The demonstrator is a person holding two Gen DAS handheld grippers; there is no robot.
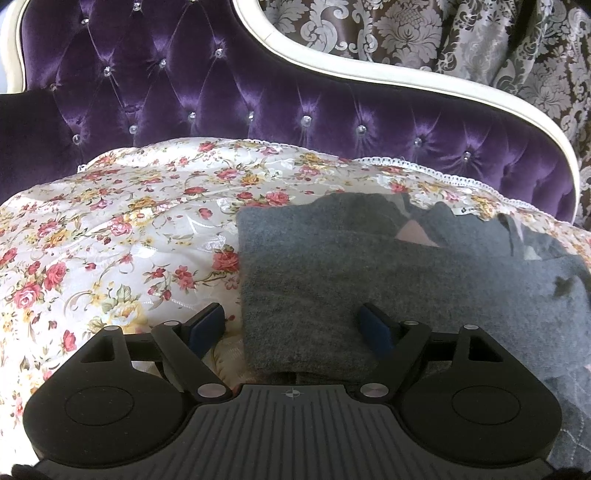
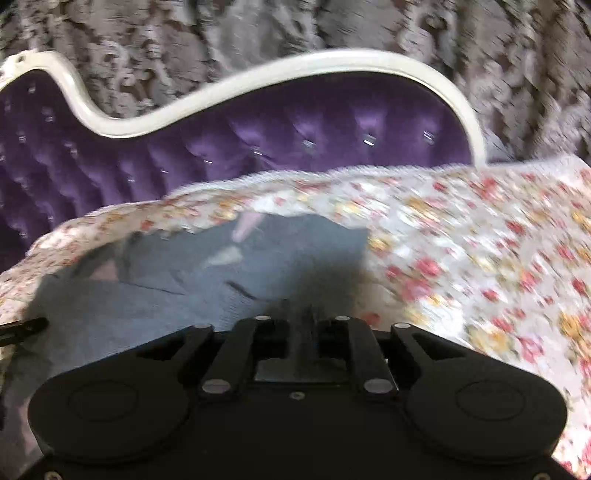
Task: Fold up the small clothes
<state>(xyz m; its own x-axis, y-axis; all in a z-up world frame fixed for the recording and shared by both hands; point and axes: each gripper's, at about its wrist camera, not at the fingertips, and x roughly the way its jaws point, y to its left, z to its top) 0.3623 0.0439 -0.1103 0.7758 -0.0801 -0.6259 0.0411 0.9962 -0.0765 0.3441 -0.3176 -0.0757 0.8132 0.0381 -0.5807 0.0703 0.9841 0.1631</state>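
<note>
A: Left gripper?
B: Jaws wide apart, gripping nothing. One pad over the floral cover, the other over the grey garment's near left edge.
A: Garment location?
B: Centre-right in the left view, folded flat on the cover, pink bits showing near its top. Lower left to centre in the right view.
A: Right gripper?
B: Fingers pressed together at bottom centre, dark grey fabric bunched at the tips. Looks pinched on the garment, but the view is blurred.
A: Background?
B: Purple tufted sofa back, white trim, patterned curtain upper right
</note>
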